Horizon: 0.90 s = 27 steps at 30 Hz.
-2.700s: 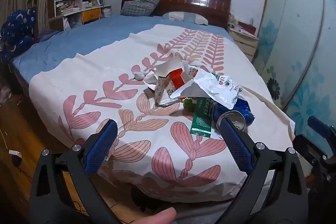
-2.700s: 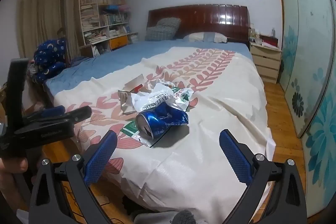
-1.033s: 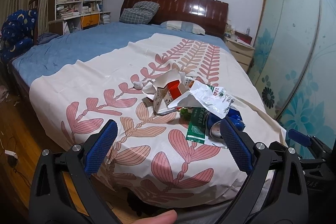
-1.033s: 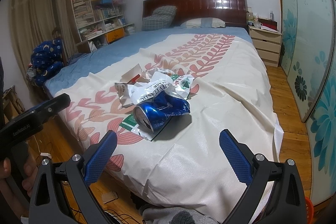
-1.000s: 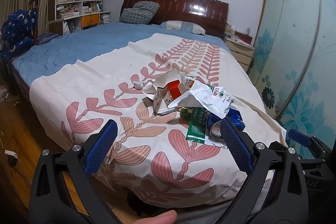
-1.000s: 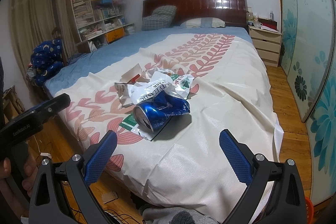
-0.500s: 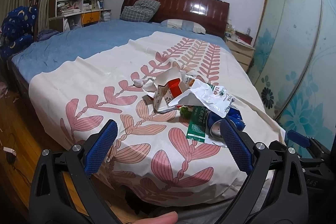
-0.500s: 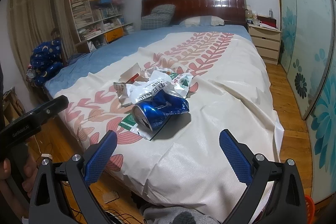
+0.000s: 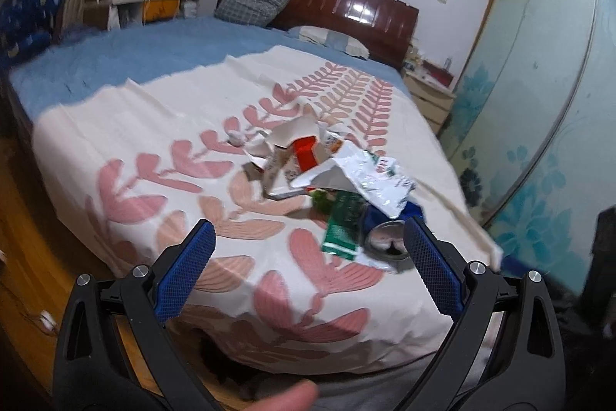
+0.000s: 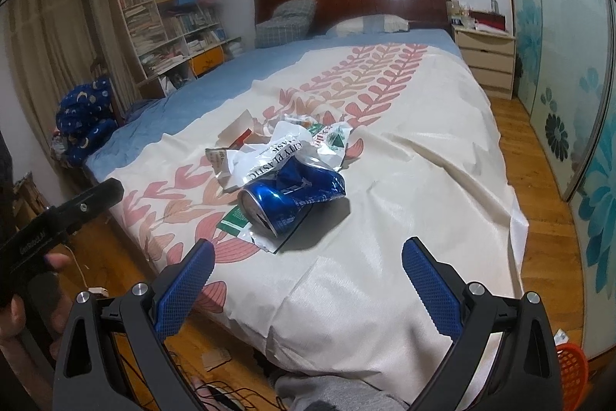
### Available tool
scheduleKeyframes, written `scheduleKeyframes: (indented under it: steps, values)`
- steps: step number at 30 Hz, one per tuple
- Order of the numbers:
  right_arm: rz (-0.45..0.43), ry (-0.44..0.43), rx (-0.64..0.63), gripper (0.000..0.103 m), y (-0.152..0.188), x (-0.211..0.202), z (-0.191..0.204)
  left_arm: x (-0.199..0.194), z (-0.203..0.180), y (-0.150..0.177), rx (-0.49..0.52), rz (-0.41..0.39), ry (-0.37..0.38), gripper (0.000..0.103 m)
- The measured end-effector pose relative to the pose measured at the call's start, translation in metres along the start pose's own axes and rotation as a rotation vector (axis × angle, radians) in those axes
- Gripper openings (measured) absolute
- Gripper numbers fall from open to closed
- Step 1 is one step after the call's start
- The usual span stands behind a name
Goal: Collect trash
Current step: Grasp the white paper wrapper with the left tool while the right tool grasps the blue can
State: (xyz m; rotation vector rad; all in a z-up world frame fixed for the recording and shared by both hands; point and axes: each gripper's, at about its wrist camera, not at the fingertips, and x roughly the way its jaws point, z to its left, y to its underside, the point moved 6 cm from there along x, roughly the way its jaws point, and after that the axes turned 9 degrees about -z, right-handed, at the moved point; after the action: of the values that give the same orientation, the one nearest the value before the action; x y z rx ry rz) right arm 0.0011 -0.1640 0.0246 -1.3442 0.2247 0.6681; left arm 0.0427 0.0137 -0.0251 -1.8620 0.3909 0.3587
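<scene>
Your left tool (image 9: 308,272) hangs off the foot of the bed (image 9: 154,110) with its blue fingers (image 9: 184,276) spread wide and nothing between them. Your right tool (image 10: 308,284) is just as wide and just as empty, also short of the bed's near edge.

Take the crushed blue can (image 10: 292,195) as your landmark. It lies on its side on the cream leaf-print cover (image 10: 404,180), its open mouth turned toward you. A white plastic bag with black lettering (image 10: 269,156) is draped against the far side of the can and touches it. A green and white packet (image 10: 238,222) lies flat beneath the can's mouth end, sticking out toward the bed's edge. Beyond the bag, farther from the can, sits a torn carton with a red panel (image 9: 304,151), and a small crumpled white scrap (image 9: 235,138) lies apart on the cover past the carton. All the trash is heaped together, and the can is the piece nearest the foot of the bed.

In the right wrist view your left tool's black body shows at the left edge, with your hand (image 10: 19,314) wrapped round its grip. An orange basket (image 10: 571,368) stands on the wooden floor (image 10: 539,218), well apart from the can, off the bed's right corner.
</scene>
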Motion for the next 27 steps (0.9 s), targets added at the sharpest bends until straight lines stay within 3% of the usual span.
scheduleKeyframes:
  steps: [12,17,19,20,21,23,27]
  values:
    - [0.011,-0.015,0.002,0.096,0.001,0.001,-0.002,0.086,-0.031,0.001,-0.264,0.113,0.246,0.097]
    - [0.019,-0.024,0.007,0.096,0.001,0.002,-0.002,0.122,-0.036,0.006,-0.352,0.161,0.262,0.094]
    - [0.021,-0.026,0.008,0.096,0.0,0.002,-0.004,0.131,-0.039,0.006,-0.36,0.171,0.258,0.071]
    - [0.022,-0.027,0.009,0.096,0.0,0.002,-0.004,0.137,-0.041,0.008,-0.354,0.19,0.241,0.046]
    - [0.024,-0.028,0.012,0.096,0.001,0.002,-0.005,0.142,-0.041,0.011,-0.341,0.213,0.22,0.027]
    - [0.029,-0.03,0.022,0.096,0.0,0.002,-0.007,0.147,-0.039,0.017,-0.342,0.241,0.2,0.024]
    - [0.041,-0.035,0.051,0.096,-0.001,0.005,-0.01,0.142,-0.029,0.018,-0.401,0.221,0.21,0.017]
